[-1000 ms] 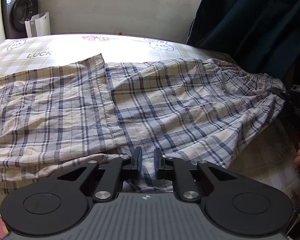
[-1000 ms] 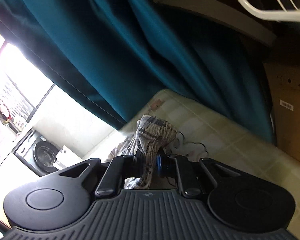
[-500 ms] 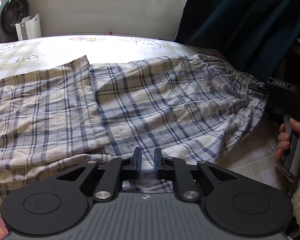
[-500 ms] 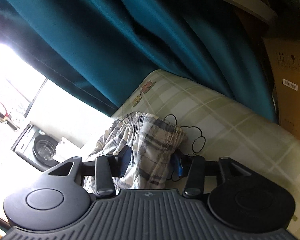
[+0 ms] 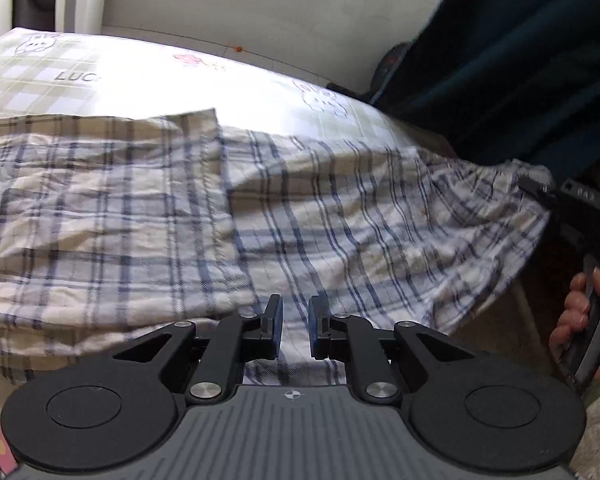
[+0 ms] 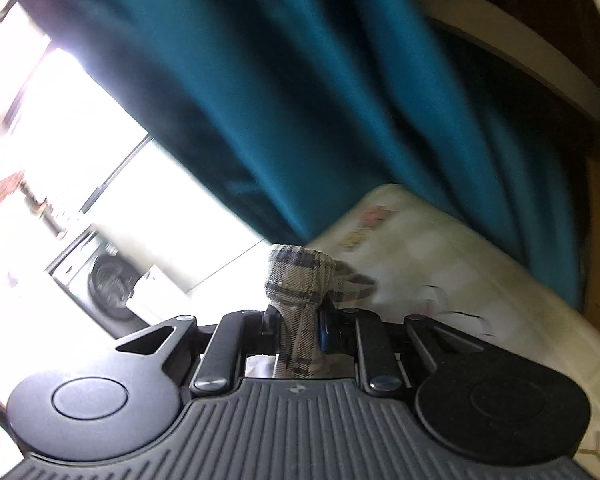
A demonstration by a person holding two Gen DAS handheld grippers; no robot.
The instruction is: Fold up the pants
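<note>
Checked in pale green and cream, the bed (image 5: pixel 148 80) fills most of the left wrist view, with cartoon prints and a flower at the lower left corner. Teal curtain (image 6: pixel 300 100) hangs over the upper half of the right wrist view. Plaid pants (image 5: pixel 300 216) lie spread across the middle of the bed, one leg folded over to the left, the waistband lifted at the right edge. A washing machine (image 6: pixel 108 284) stands at the left, blurred. The left hand-held gripper (image 5: pixel 294 330) sits at the bottom centre, its jaws nearly together on the cloth edge. The right hand-held gripper (image 6: pixel 300 328) is closing, its jaws pinching a bunched fold of the plaid. A hand (image 5: pixel 576 312) grips its handle at the right edge.
</note>
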